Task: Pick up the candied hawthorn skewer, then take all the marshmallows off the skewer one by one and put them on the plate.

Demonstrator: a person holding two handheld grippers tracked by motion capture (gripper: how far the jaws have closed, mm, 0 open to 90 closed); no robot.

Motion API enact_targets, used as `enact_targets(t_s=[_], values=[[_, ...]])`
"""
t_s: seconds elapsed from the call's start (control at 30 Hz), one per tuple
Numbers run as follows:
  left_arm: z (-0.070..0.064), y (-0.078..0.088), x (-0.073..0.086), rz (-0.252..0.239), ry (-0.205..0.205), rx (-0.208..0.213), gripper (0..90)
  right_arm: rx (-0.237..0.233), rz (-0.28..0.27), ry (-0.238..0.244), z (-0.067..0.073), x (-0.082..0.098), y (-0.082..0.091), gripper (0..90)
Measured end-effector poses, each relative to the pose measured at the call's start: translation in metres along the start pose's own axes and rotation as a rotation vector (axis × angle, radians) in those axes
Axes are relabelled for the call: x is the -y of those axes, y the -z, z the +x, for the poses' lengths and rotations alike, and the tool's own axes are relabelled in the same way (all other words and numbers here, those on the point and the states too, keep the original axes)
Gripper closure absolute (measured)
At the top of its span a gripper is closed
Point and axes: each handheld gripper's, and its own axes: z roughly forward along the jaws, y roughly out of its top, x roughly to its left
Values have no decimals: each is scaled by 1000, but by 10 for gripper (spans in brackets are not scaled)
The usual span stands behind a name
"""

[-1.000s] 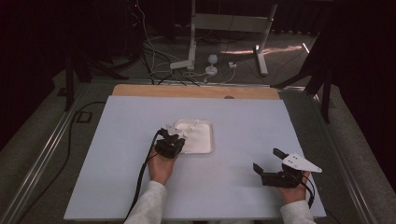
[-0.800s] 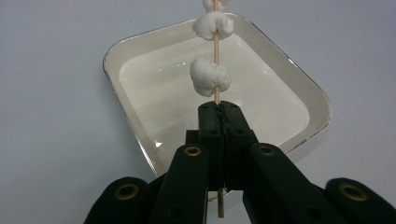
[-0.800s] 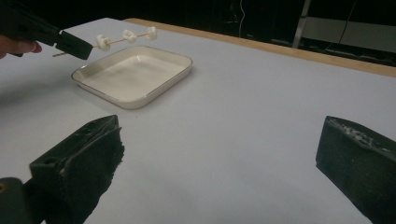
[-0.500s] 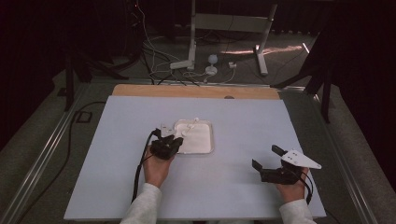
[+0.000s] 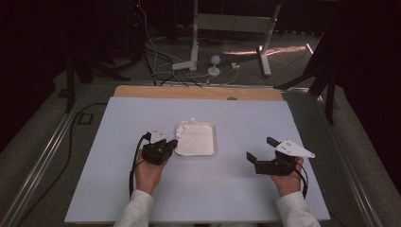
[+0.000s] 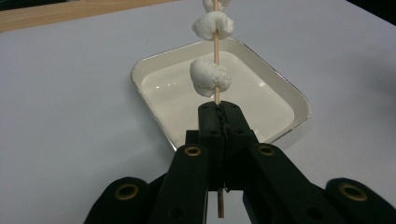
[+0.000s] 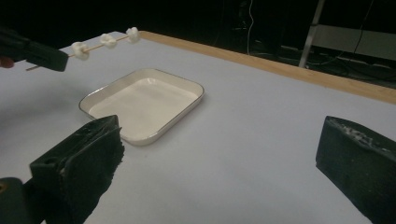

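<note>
Table (image 5: 118, 189) pale under dark room; left gripper (image 6: 219, 112) pinches skewer (image 6: 216, 44), right gripper (image 7: 219, 154) wide.

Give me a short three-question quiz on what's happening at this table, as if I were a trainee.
1. What does the left gripper hold?
2. True or false: the right gripper is clamped on the white tray.
3. How many white lumps sit on the skewer as the right gripper view shows it: A two, B three, C five?

Key
1. A wooden skewer threaded with white lumps, raised over the tray.
2. False: its jaws stand wide apart with nothing between them.
3. B.
</note>
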Motion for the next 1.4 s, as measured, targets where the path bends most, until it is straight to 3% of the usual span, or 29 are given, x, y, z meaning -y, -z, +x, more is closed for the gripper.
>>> enact_targets(t_s=[0.23,0.37,0.9,1.17,1.4], values=[[2,5,5,-27,17,21,900,-1,1,3,2,-12,-14,3],[0,3,6,-21,2,31,900,-10,5,13,5,-18,-21,3],[2,15,9,-48,26,44,900,-89,-3,93,35,-61,-71,3],[1,17,8,-56,22,48,900,-117,7,130,48,-74,-92,3],[-3,17,7,-55,12,53,900,-149,21,106,56,-84,-110,24]])
